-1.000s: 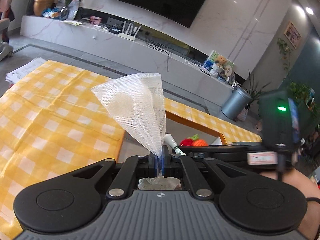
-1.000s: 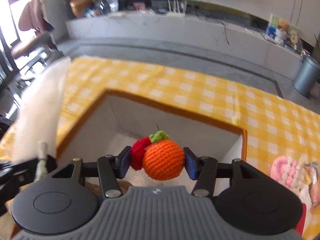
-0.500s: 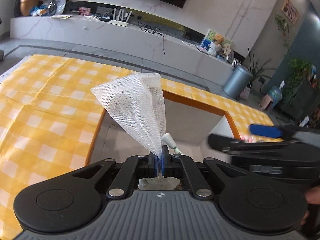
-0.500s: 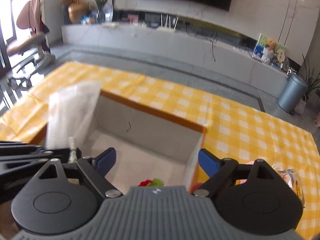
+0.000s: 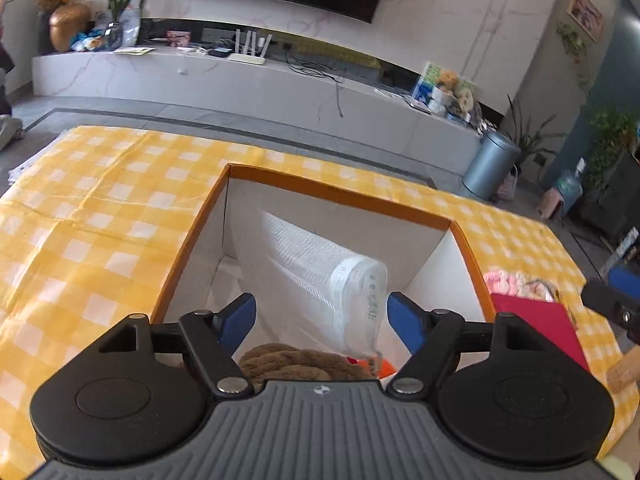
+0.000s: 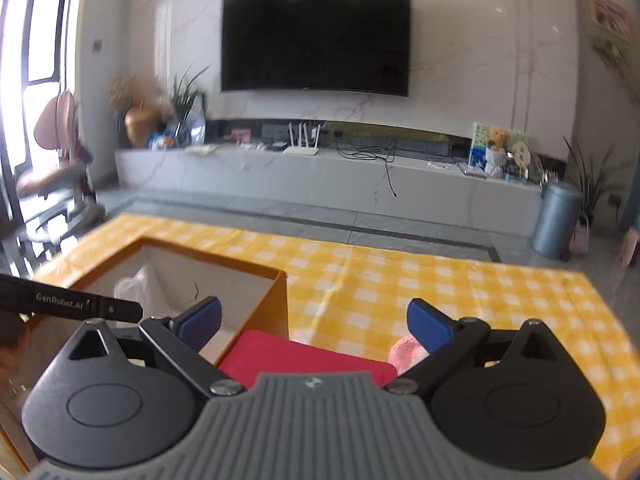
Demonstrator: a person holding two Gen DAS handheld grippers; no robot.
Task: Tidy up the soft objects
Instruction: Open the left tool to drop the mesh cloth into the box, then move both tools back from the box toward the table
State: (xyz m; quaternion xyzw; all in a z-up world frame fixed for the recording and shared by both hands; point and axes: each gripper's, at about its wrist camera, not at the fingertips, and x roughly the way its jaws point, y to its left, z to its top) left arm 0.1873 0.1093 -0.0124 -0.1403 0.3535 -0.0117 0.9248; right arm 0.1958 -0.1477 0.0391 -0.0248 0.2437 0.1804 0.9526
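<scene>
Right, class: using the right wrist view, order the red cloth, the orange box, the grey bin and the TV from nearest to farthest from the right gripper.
1. Red cloth: on the tablecloth directly beneath the open right gripper.
2. Orange box: just ahead, to the left.
3. Grey bin: on the floor, far right.
4. TV: on the back wall, centre.
</scene>
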